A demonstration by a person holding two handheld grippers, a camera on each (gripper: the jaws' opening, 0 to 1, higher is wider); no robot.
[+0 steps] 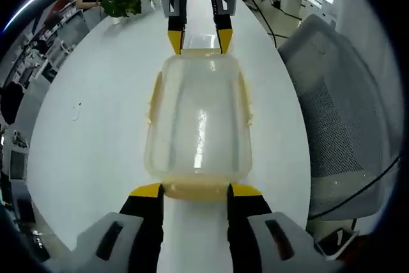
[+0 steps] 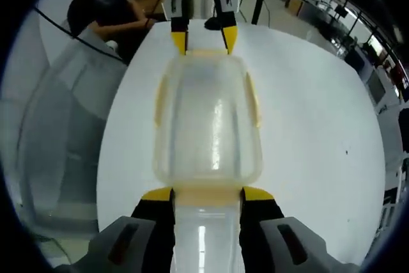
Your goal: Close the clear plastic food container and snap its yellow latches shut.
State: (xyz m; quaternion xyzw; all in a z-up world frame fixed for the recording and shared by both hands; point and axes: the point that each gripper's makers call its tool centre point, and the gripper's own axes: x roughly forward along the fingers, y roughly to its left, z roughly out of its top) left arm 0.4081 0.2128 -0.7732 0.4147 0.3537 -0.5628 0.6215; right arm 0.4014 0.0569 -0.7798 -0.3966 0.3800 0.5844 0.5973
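Grippers face each other across the clear plastic food container [image 1: 198, 123], which lies lid-on along the white table [image 1: 96, 132]. Left gripper [image 1: 195, 190] and right gripper [image 2: 208, 194] each straddle an end latch [image 1: 195, 191], jaws apart, seemingly to press it shut. Container looks empty.

The left gripper view looks along its own jaws from one short end of the container [image 1: 198, 123], close above the desk [image 1: 96, 132], facing the right gripper [image 1: 199, 43] at the far end. The right gripper view looks back from that opposite end, equally near, facing the left gripper [image 2: 201, 41]. Both share the container and the desk around it.
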